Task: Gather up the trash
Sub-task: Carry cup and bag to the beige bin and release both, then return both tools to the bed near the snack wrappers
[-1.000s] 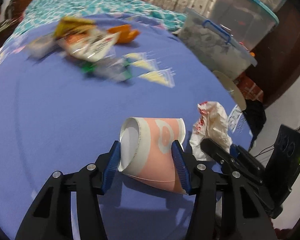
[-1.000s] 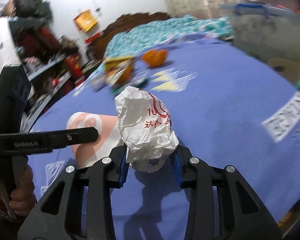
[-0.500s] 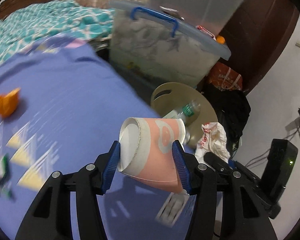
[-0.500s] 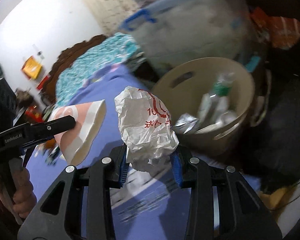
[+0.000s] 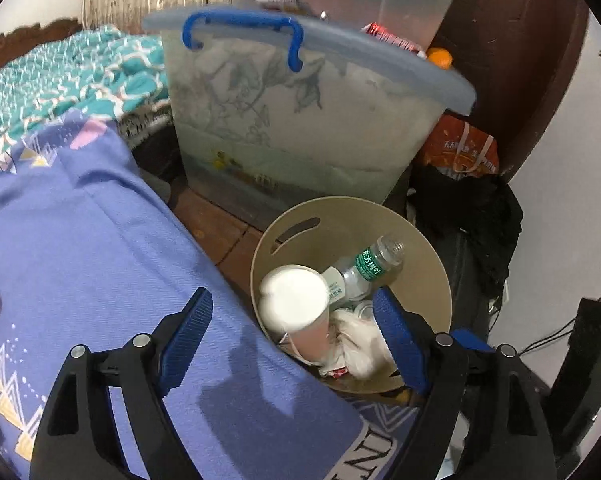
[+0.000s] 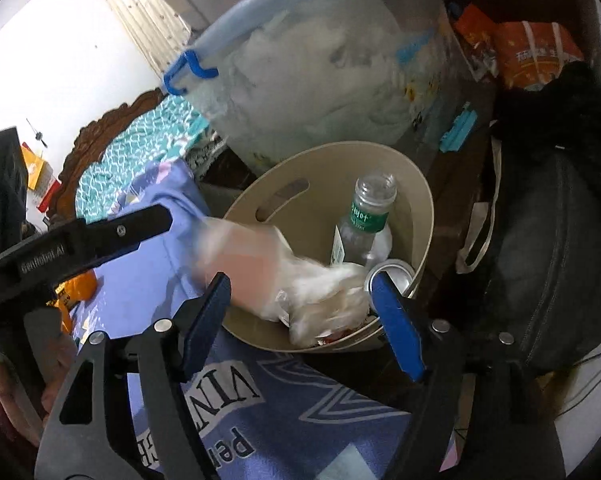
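Observation:
A beige trash bin (image 5: 432, 264) (image 6: 416, 196) stands on the floor beside the bed's edge. Both grippers hover over it. My left gripper (image 5: 296, 336) has its jaws opening; the pink paper cup (image 5: 296, 308) (image 6: 244, 264) is free of the pads and falls, blurred, into the bin. My right gripper (image 6: 300, 312) also has its jaws opening, and the crumpled white wrapper (image 6: 324, 300) (image 5: 356, 340) drops between its fingers into the bin. A clear plastic bottle (image 5: 364, 268) (image 6: 364, 224) and a can (image 6: 392, 276) lie inside.
The purple bedsheet (image 5: 80, 248) (image 6: 300, 420) fills the left and bottom. A lidded translucent storage box (image 5: 296, 120) with blue handle stands behind the bin. Dark bags (image 5: 472, 216) (image 6: 548, 240) and an orange bag (image 5: 460, 148) crowd the right. A hand (image 6: 4, 372) holds the left gripper.
Both grippers swung from over the bed to above the bin and opened. The cup and the wrapper left the pads and fall into the bin.

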